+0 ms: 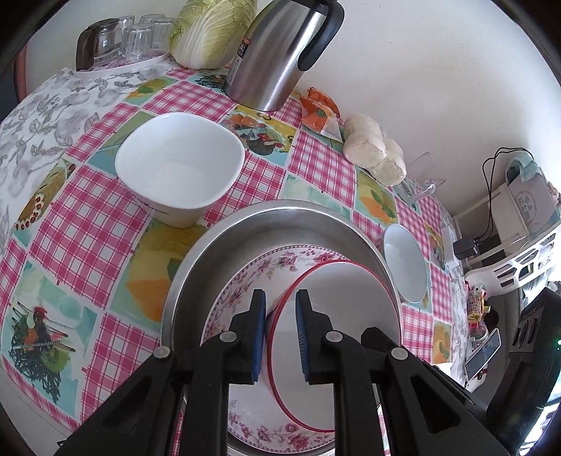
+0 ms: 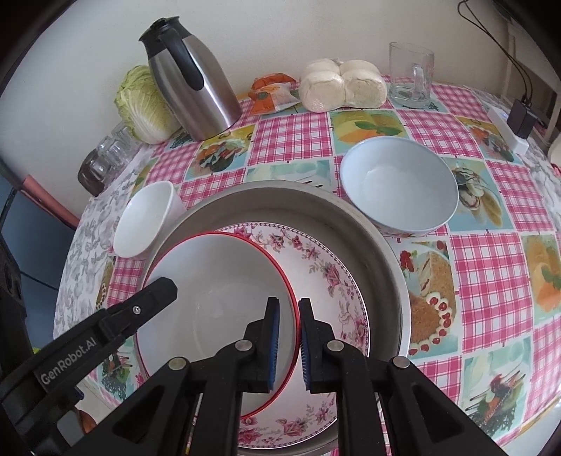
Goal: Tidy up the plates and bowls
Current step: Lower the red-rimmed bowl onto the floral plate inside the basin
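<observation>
A red-rimmed white bowl (image 1: 333,315) (image 2: 217,301) sits tilted inside a floral plate (image 1: 245,280) (image 2: 322,266), which lies in a large metal basin (image 1: 217,252) (image 2: 378,238). My left gripper (image 1: 279,326) straddles the bowl's left rim, jaws on either side of it. My right gripper (image 2: 289,336) straddles the bowl's right rim the same way. A square white bowl (image 1: 178,165) (image 2: 143,221) stands left of the basin. A pale blue bowl (image 1: 406,263) (image 2: 399,186) stands to its right.
Along the wall stand a steel thermos jug (image 1: 277,59) (image 2: 193,87), a cabbage (image 1: 214,31), an orange packet (image 2: 273,93), wrapped buns (image 2: 342,87), a glass mug (image 2: 412,75) and a tray of glasses (image 1: 122,42). The table edge is near on the right in the left wrist view.
</observation>
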`<state>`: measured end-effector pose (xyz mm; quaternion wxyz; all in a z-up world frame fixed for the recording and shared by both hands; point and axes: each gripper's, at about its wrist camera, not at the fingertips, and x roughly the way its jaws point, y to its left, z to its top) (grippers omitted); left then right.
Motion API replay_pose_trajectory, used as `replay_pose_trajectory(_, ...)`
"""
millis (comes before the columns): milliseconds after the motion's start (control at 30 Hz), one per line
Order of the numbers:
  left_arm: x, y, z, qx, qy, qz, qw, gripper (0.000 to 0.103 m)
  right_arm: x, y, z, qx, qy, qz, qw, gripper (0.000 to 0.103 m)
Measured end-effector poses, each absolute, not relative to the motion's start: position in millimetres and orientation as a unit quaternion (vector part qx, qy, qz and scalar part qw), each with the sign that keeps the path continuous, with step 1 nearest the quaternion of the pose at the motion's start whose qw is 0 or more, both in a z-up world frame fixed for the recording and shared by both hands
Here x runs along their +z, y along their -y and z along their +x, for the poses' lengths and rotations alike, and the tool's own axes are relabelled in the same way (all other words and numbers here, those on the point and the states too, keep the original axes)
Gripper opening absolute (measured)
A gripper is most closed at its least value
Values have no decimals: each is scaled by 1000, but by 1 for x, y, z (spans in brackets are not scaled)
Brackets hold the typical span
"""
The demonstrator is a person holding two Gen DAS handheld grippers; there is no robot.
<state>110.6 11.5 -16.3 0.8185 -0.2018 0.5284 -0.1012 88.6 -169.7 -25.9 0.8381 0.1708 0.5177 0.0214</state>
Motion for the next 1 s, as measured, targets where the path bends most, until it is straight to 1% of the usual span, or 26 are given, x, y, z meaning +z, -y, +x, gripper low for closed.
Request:
replay_pose_trajectory(233, -16, -8, 114, -97, -529, -194, 820, 16, -27, 174, 89, 25, -497, 186, 847, 13)
replay_pose_trajectory(400, -19, -11, 120, -104, -529, -215, 814, 16, -30, 179, 90, 35, -487, 205, 848, 14)
replay_pose_trajectory(500, -20, -12, 122, -108, -530, -228, 810, 16, -33, 183, 91, 41, -491, 219, 842, 14)
replay_pose_trajectory(867, -20, -10, 122, -106, -534, -229, 807, 16, -38, 187, 89, 47, -505, 232, 830, 14)
replay_pose_trajectory(1000, -20, -10, 121, -101, -536, -224, 808, 18, -39, 188, 89, 48, -509, 233, 828, 14)
